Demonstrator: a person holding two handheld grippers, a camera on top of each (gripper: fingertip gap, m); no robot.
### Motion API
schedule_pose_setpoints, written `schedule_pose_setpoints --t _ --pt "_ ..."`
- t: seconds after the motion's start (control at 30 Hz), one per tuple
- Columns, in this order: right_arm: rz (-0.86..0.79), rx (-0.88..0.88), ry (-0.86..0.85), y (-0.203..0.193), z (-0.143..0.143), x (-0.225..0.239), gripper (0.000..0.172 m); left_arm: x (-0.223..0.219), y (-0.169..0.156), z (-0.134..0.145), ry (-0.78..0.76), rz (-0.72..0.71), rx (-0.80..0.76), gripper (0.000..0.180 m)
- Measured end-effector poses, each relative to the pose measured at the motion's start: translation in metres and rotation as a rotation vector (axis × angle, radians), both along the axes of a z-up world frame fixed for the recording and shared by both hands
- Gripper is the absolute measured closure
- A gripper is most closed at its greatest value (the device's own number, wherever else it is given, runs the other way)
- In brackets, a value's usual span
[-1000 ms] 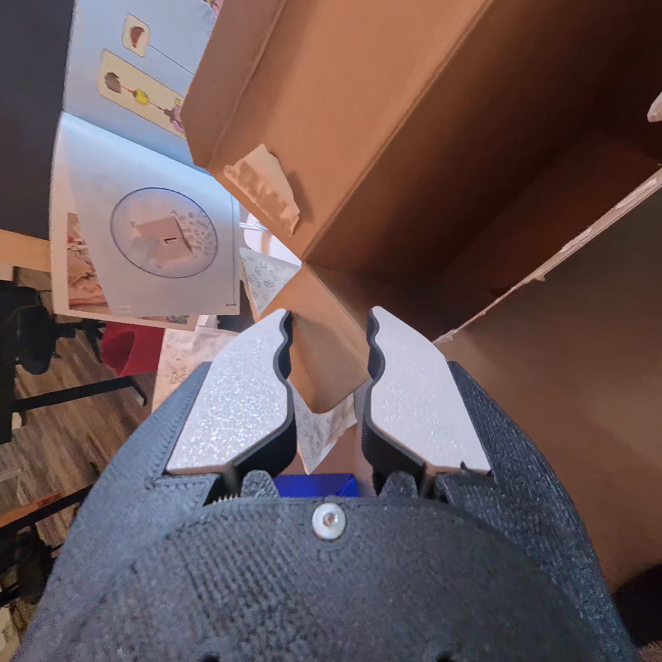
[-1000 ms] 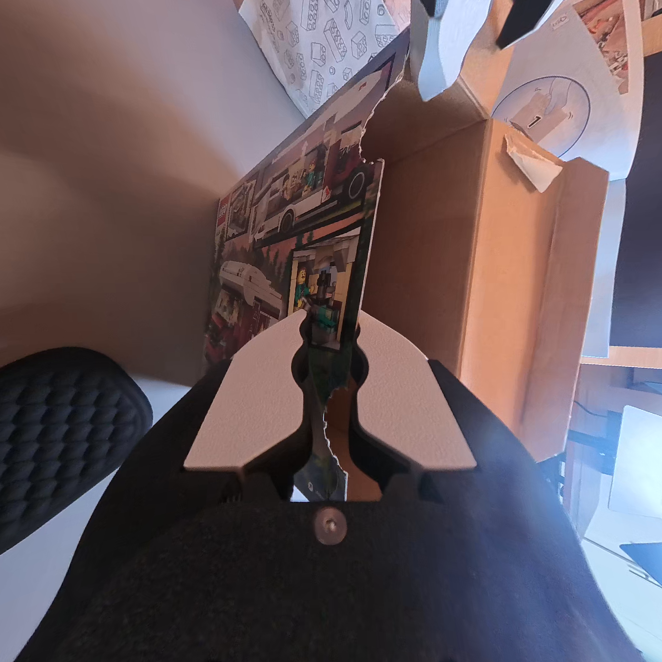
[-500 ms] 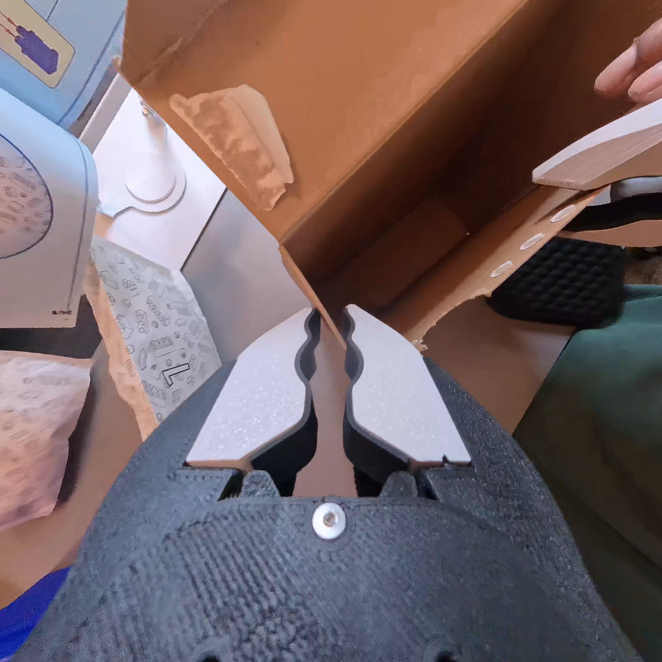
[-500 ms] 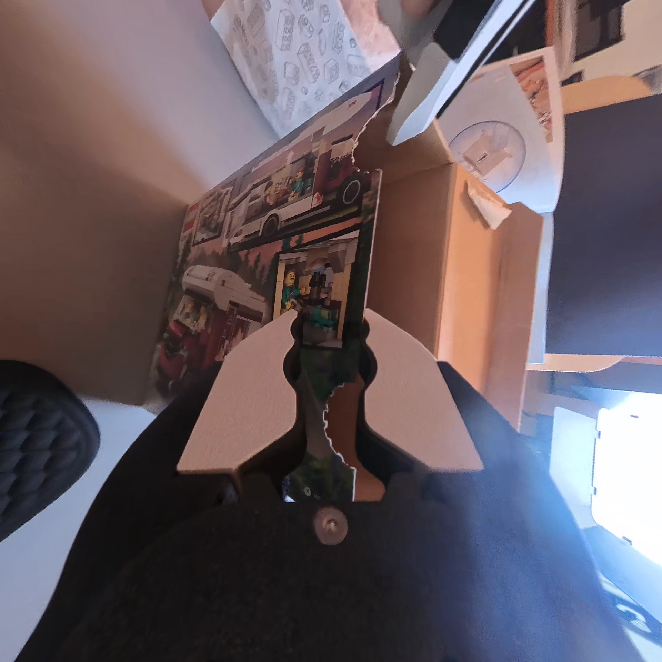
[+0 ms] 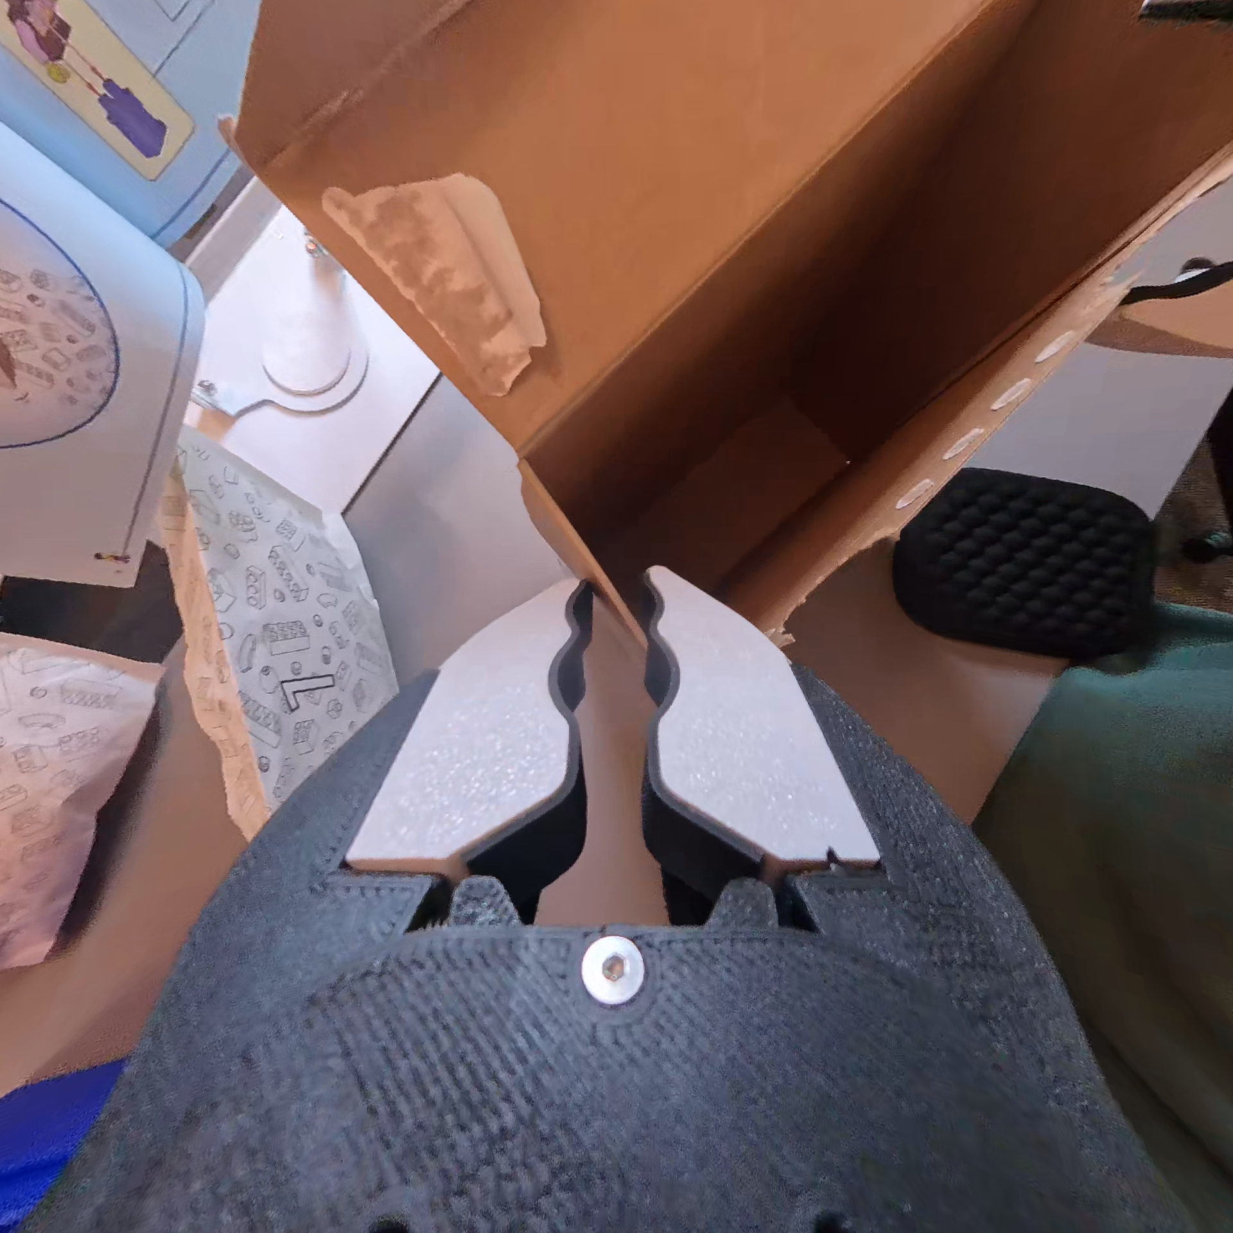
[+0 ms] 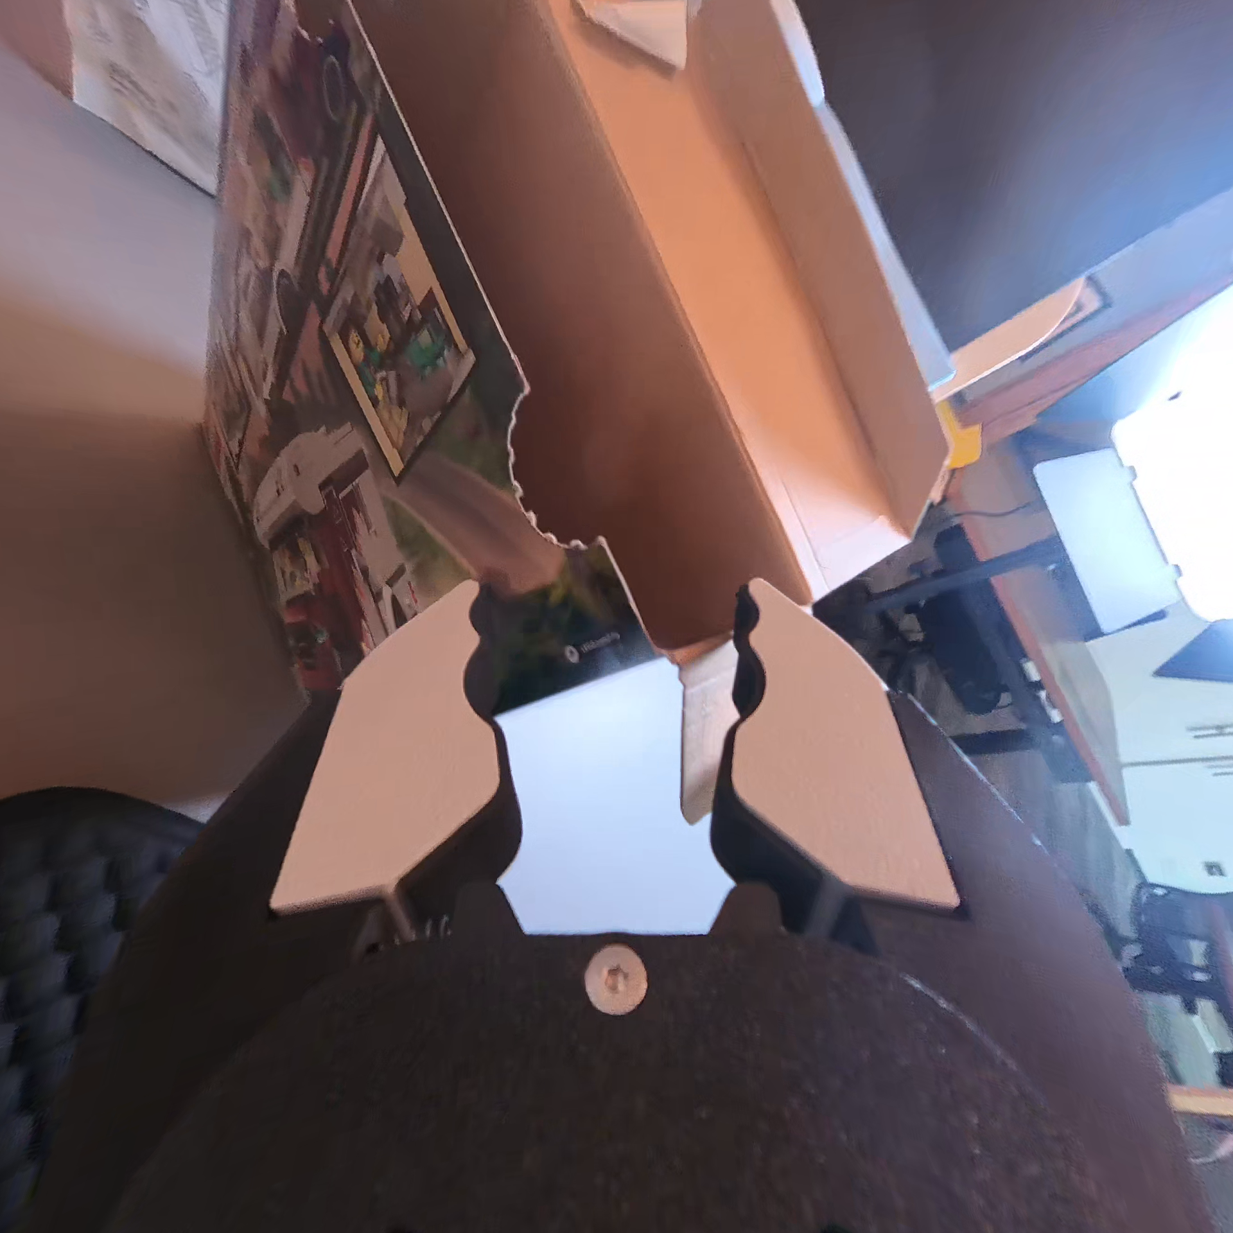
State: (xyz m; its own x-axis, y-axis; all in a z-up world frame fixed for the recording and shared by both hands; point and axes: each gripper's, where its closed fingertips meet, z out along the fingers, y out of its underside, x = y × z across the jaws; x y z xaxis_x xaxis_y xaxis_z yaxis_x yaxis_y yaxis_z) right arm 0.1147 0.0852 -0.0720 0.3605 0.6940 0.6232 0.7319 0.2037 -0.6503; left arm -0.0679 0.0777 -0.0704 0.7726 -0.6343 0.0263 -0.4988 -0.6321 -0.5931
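The left tongs [image 5: 617,587] pinch a plain brown flap of the open cardboard box [image 5: 700,280], whose torn edge is ragged. The right tongs [image 6: 610,594], which a second ago clamped the glossy printed flap [image 6: 567,640], now stand spread, seemingly just clear of it above the white tabletop [image 6: 600,800].

An office or study workspace is suggested. A white tabletop [image 5: 427,467] is seen carrying a monitor stand base [image 5: 313,347], with a black padded armrest [image 5: 1021,560] just beyond its edge. In the right wrist view, wooden desks [image 6: 1041,373], dangling cables and a bright screen [image 6: 1181,480] are shown.
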Motion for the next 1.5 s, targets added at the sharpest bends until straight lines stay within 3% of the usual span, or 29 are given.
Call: schedule_pose_setpoints --t 0.27,0.33,0.6,0.97,1.07,1.2,1.37,1.5 --pt "-0.042 -0.044 0.213 0.007 0.007 0.006 0.097 0.009 -0.006 0.001 -0.072 -0.022 0.05 0.162" --pt "-0.091 -0.004 0.274 0.016 0.011 0.016 0.073 0.006 -0.004 0.001 -0.065 -0.017 0.06 0.161" --pt "-0.011 -0.148 0.295 0.015 -0.01 0.009 0.1 0.009 -0.001 0.003 -0.153 -0.027 0.104 0.159" --pt "0.094 -0.153 0.306 0.008 -0.007 0.009 0.106 0.007 0.002 0.005 -0.171 -0.063 0.165 0.157" --pt "0.126 -0.19 0.341 0.004 -0.007 0.015 0.109 0.005 -0.003 0.012 -0.199 -0.129 0.285 0.135" --pt "0.133 -0.22 0.342 0.005 -0.01 0.019 0.113 0.008 -0.029 0.025 -0.438 -0.206 0.393 0.099" --pt "0.179 -0.221 0.319 0.007 -0.013 0.02 0.103 0.005 -0.047 -0.027 -0.377 -0.216 0.545 0.079" --pt "0.175 -0.256 0.333 0.01 -0.018 0.022 0.099 -0.001 -0.035 -0.075 -0.317 -0.181 0.548 0.073"
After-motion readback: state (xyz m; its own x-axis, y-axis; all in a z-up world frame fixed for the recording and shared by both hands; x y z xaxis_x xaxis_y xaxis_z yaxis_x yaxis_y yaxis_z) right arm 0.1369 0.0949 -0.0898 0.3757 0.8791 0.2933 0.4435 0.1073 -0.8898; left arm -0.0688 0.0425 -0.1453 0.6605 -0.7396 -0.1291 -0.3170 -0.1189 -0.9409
